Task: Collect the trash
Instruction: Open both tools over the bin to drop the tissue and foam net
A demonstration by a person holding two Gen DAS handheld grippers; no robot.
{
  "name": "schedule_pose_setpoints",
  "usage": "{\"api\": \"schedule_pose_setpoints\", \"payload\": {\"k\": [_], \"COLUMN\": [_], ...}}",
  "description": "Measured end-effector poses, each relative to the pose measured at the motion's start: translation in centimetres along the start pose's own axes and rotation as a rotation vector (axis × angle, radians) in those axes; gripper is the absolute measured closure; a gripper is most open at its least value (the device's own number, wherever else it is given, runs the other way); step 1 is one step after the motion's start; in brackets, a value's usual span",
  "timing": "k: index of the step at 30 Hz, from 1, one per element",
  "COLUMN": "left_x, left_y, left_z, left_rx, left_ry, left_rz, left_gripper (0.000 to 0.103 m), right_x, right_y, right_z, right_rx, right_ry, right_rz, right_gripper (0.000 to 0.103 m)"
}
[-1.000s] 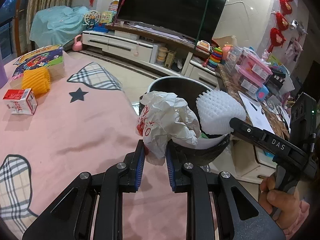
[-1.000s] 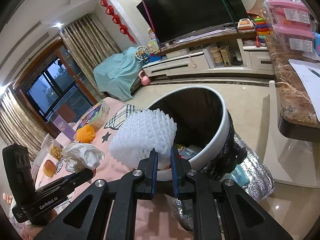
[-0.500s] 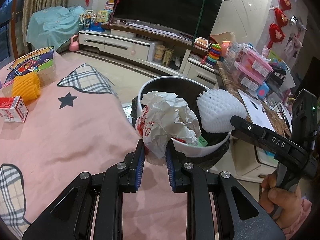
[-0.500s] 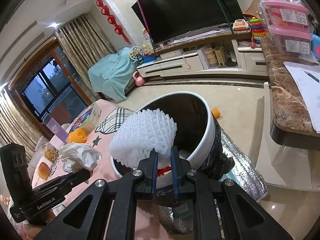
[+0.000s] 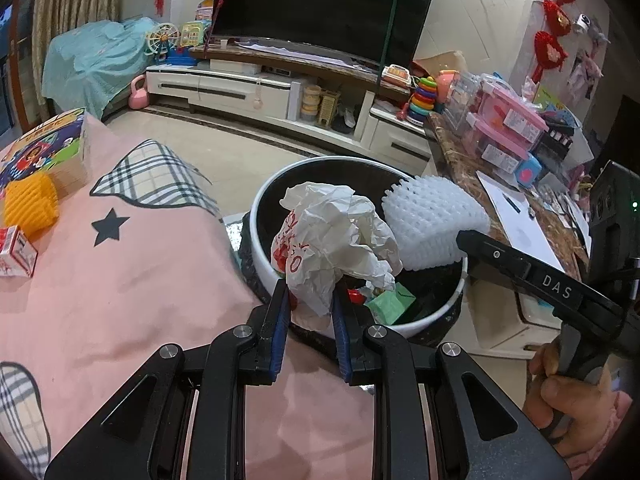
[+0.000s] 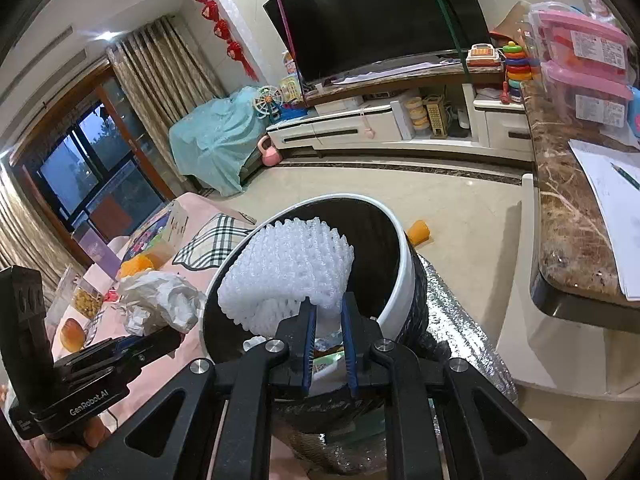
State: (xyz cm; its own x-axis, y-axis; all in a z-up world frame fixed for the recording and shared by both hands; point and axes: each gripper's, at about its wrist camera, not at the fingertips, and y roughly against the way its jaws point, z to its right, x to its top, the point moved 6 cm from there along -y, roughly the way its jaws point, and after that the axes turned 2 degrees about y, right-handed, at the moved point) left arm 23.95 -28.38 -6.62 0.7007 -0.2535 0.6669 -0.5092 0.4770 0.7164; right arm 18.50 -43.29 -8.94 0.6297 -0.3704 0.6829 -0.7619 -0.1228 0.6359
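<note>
My left gripper [image 5: 309, 295] is shut on a crumpled white paper bag [image 5: 334, 236] with red print and holds it over the near rim of the trash bin [image 5: 264, 264]. My right gripper [image 6: 327, 312] is shut on a white foam net [image 6: 288, 268] and holds it over the bin's opening [image 6: 408, 280]. The bin is round, white-rimmed and black-lined, and holds green and red scraps [image 5: 390, 302]. The foam net [image 5: 430, 222] and the right gripper [image 5: 472, 242] show in the left wrist view; the paper bag [image 6: 160, 300] and left gripper [image 6: 176, 336] show in the right wrist view.
A pink tablecloth [image 5: 120, 280] covers the table left of the bin. On it lie an orange foam net [image 5: 30, 204], a small red-and-white carton [image 5: 14, 252] and a picture book box [image 5: 44, 148]. A marble counter [image 6: 568, 216] stands to the right. An orange cup [image 6: 418, 232] lies on the floor.
Both grippers have moved forward and over the bin, still holding their items. The bin's inside and the scraps in it have come into view.
</note>
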Motion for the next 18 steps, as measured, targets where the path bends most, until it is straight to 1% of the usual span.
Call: {"api": "schedule_pose_setpoints", "payload": {"k": [14,18], "left_x": [1.0,1.1], "left_y": [-2.0,-2.5], "left_z": [0.4,0.5], "left_rx": [0.01,0.011], "left_ry": [-0.021,-0.023], "left_rz": [-0.035,-0.047], "left_gripper": [0.084,0.083], "right_x": [1.1,1.5], "right_y": [-1.1,-1.5], "right_z": [0.4,0.4], "right_rx": [-0.023,-0.032], "right_ry": [0.026,0.042], "right_rz": [-0.022,-0.031], "right_gripper": [0.09,0.089]}}
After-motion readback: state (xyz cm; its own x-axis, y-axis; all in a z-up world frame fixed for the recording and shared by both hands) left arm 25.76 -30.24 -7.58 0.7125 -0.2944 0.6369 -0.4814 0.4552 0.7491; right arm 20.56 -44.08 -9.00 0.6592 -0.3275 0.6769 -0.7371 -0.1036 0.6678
